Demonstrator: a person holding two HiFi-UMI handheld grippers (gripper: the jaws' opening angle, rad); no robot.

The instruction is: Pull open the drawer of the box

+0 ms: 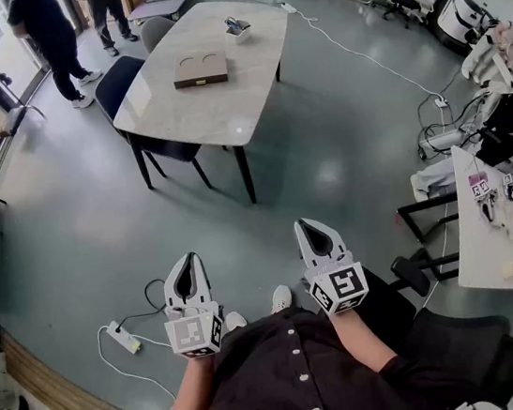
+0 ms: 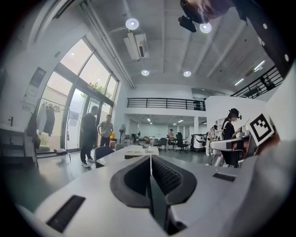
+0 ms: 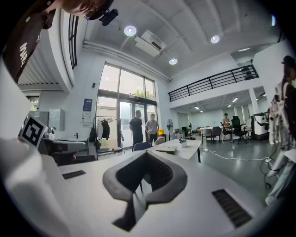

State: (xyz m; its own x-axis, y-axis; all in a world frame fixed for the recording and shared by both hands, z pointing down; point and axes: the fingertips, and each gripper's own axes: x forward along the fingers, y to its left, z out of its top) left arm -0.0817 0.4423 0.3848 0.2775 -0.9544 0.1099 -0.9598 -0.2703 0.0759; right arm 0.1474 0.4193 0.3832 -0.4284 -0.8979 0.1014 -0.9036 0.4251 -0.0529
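Brown flat box (image 1: pixel 200 69) located upper centre of head view, lying on pale stone-look table (image 1: pixel 224 109), well apart from both grippers; drawer front too small to read. Small white tray (image 1: pixel 238 30) noted farther up the same tabletop, apart from box. Left gripper (image 1: pixel 187 262) at lower centre-left, over grey floor (image 1: pixel 69 216); fingers together, nothing between them. Right gripper (image 1: pixel 308 231) beside it at lower centre; fingers likewise pressed together, empty. Same box (image 2: pixel 134 156) visible mid-frame beyond the closed tips in left gripper view, and again mid-frame in right gripper view. White power strip (image 1: pixel 122 338) on floor at lower left. Two people (image 1: pixel 53 38) standing at upper left.
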